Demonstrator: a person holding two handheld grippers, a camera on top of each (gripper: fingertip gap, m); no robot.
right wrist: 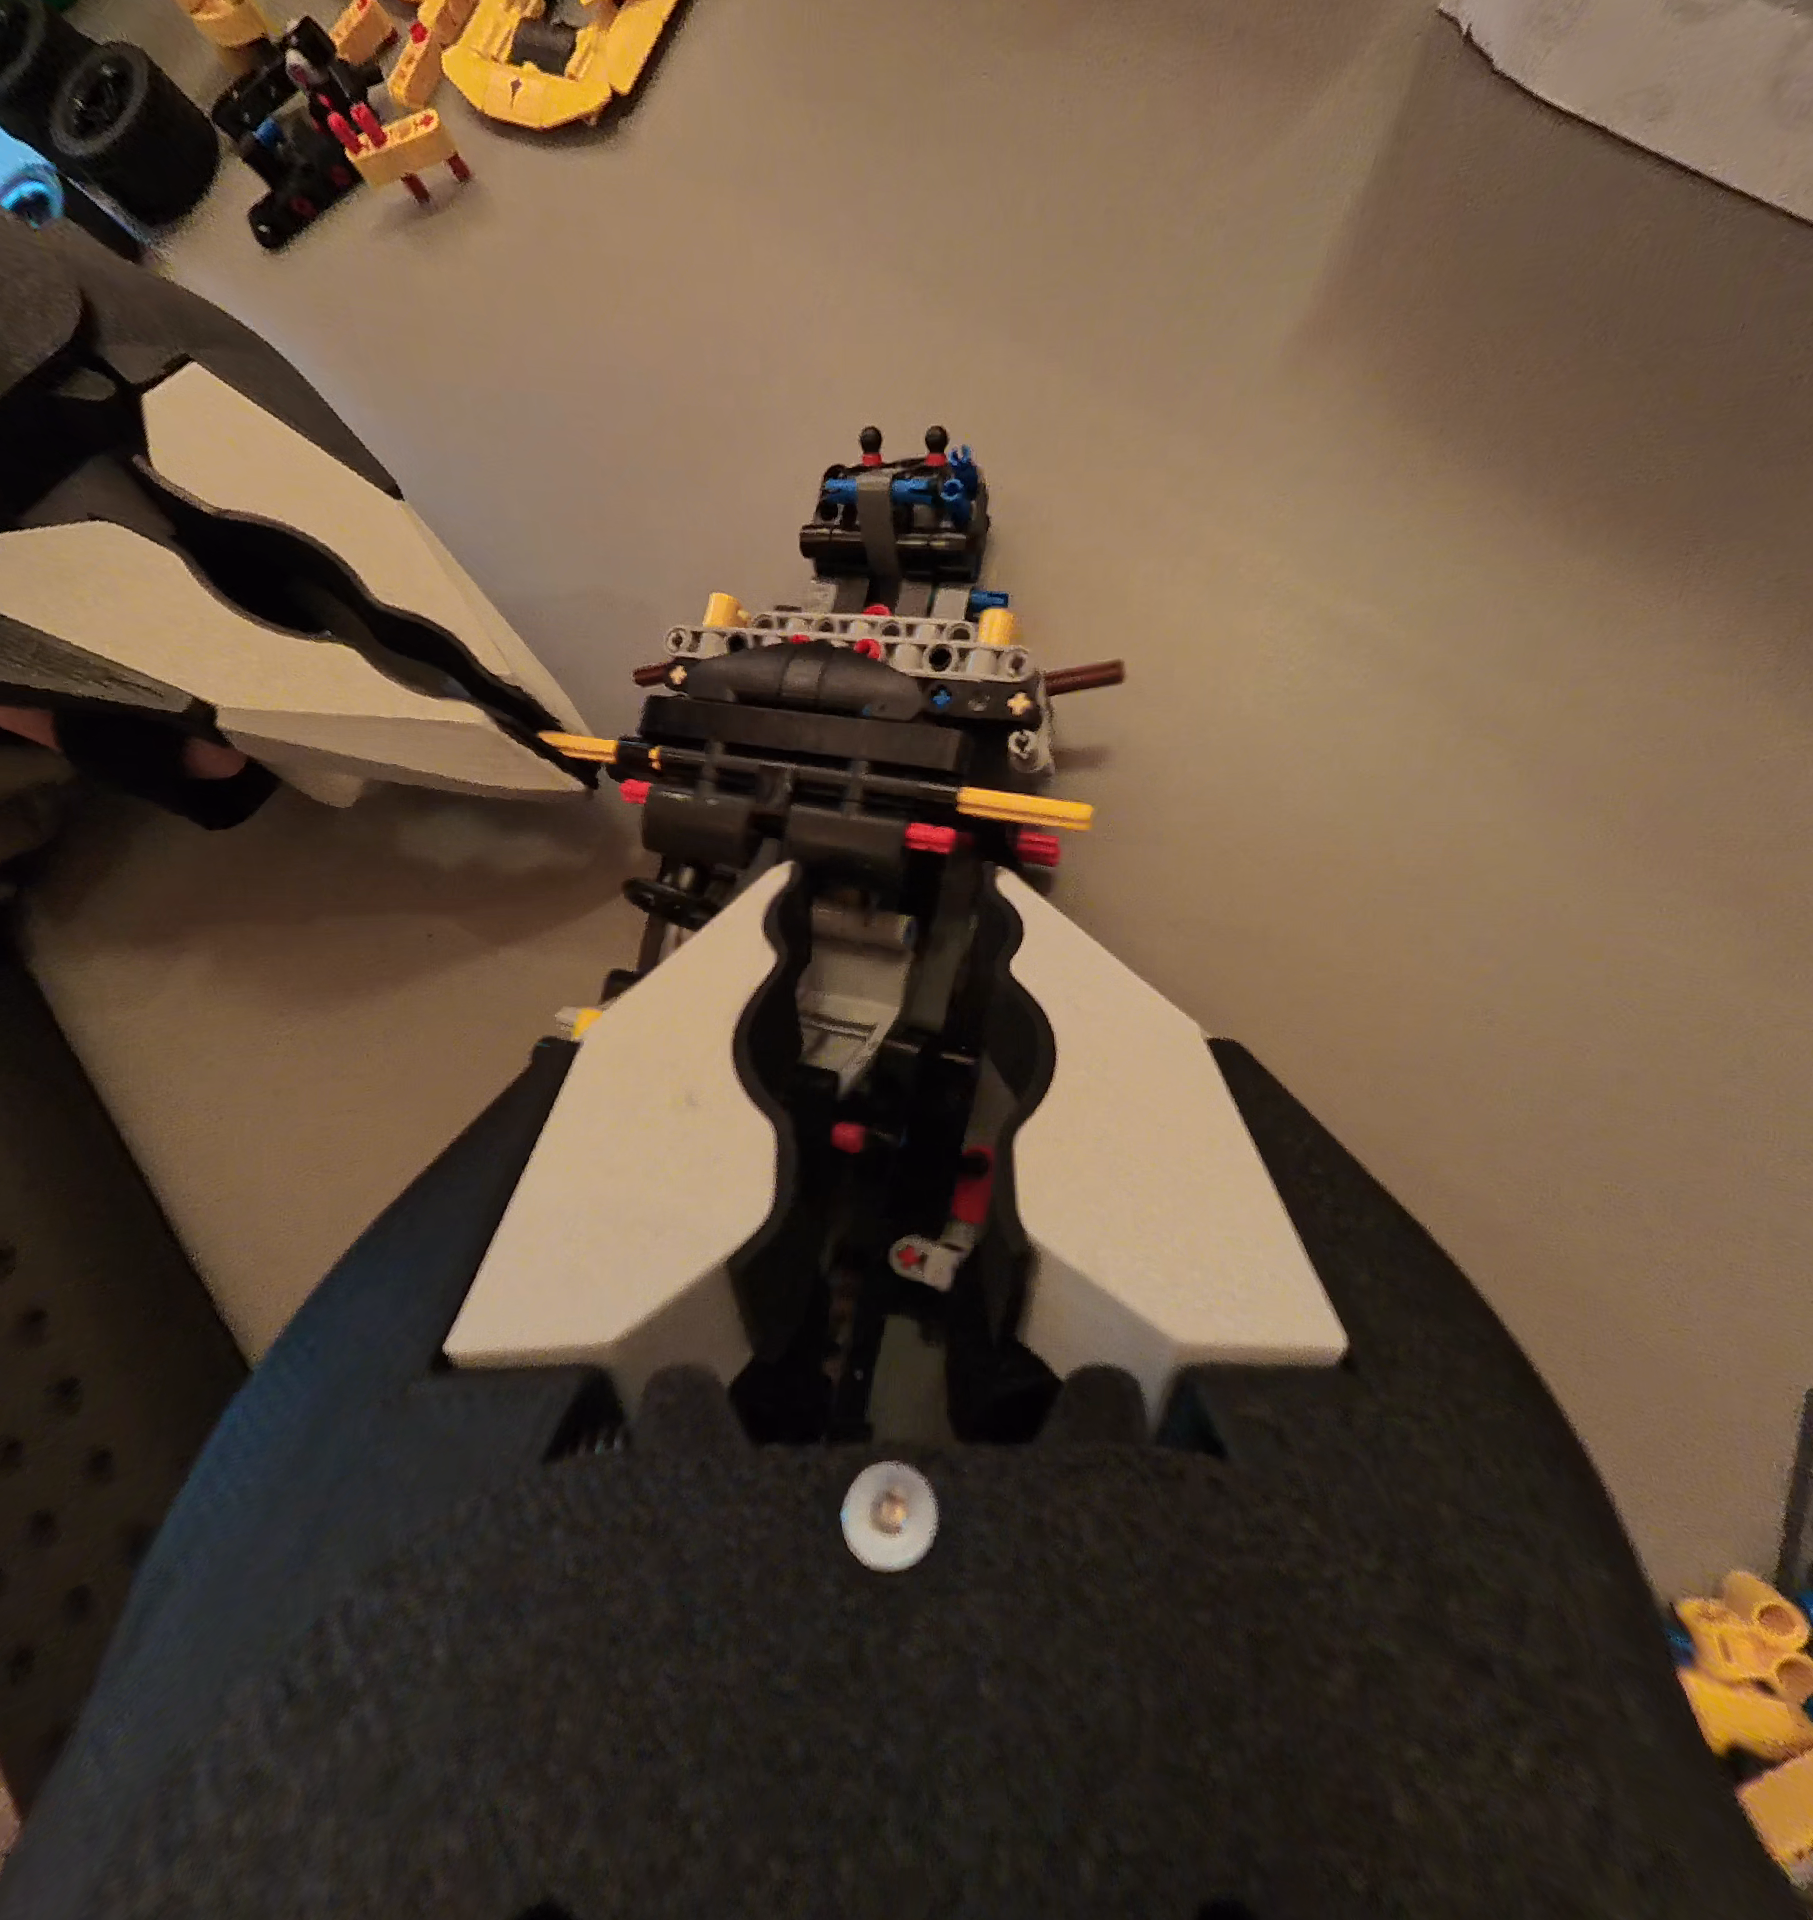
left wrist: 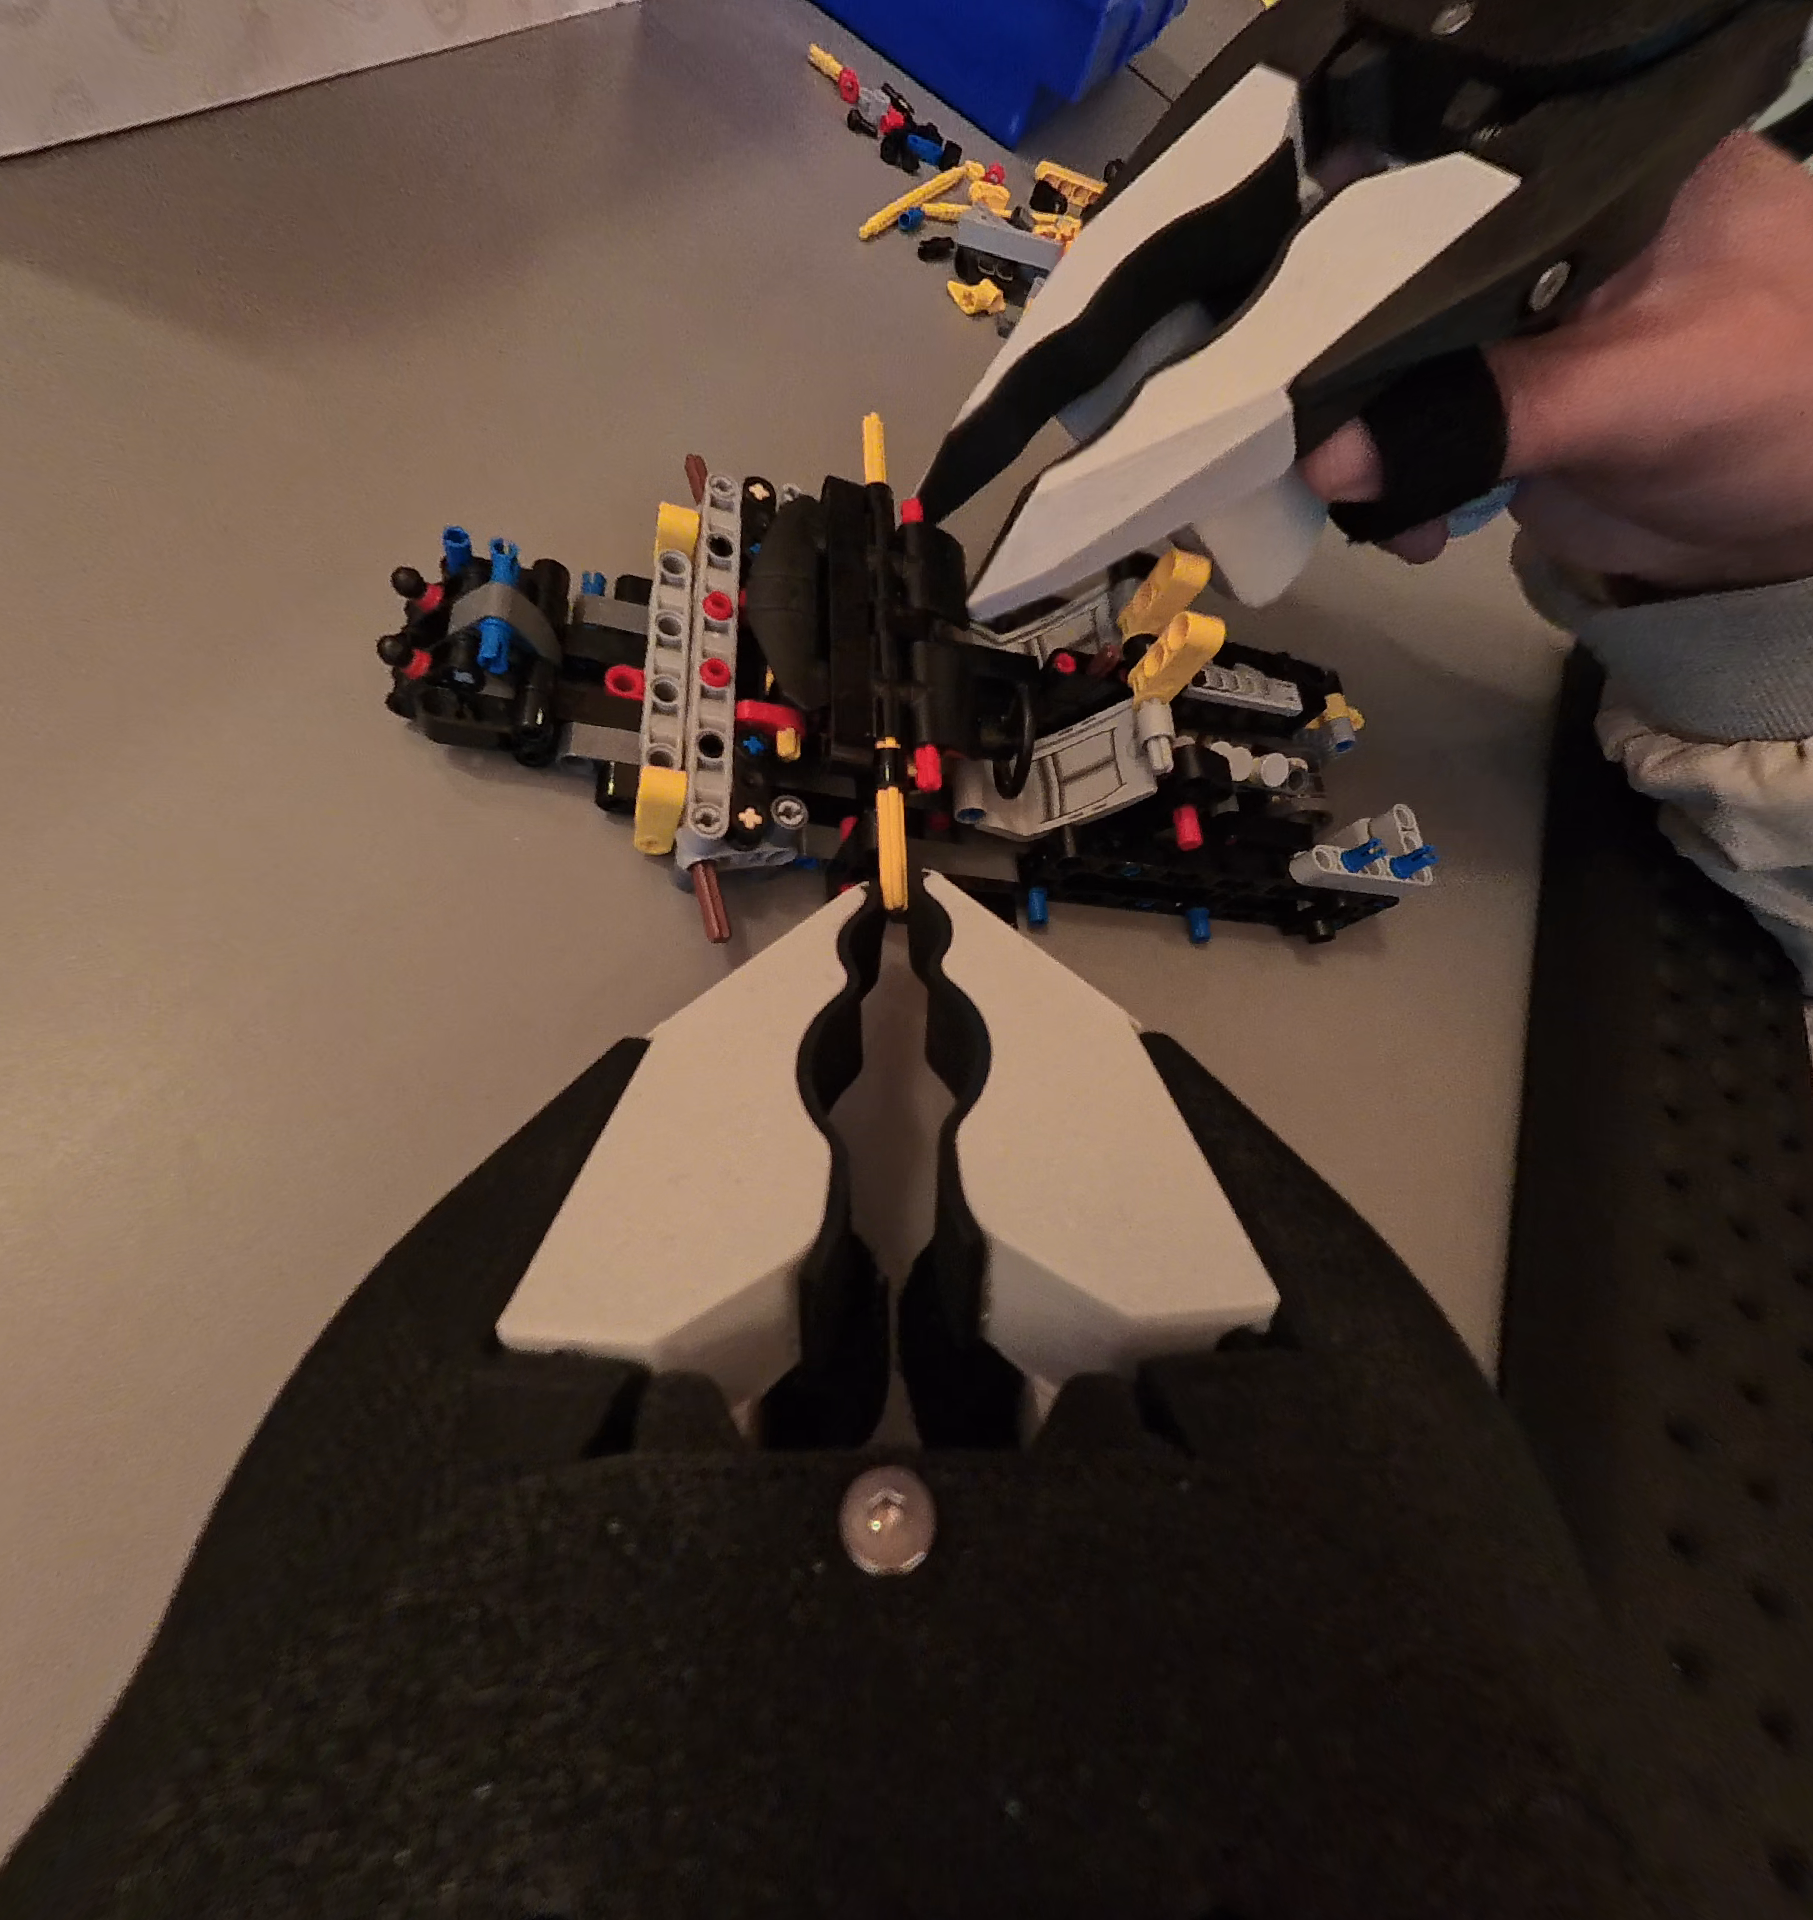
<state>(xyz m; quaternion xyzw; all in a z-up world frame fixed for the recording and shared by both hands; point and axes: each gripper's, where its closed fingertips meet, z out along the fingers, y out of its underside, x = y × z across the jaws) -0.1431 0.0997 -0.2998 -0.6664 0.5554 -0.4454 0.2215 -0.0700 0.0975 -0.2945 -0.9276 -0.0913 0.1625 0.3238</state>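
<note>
At table (left wrist: 258,436) centre: brick model (left wrist: 881,707), black and grey with red, blue, yellow pins, long axis crosswise to left gripper (left wrist: 894,899). Nearly closed on near end of yellow axle (left wrist: 889,831) threaded across model. Straddled from one end by right gripper (right wrist: 886,883), jaws half open, grip uncertain.

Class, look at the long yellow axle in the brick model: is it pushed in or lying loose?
In. The yellow axle runs through the model, both ends sticking out; the left gripper pinches one end.
</note>
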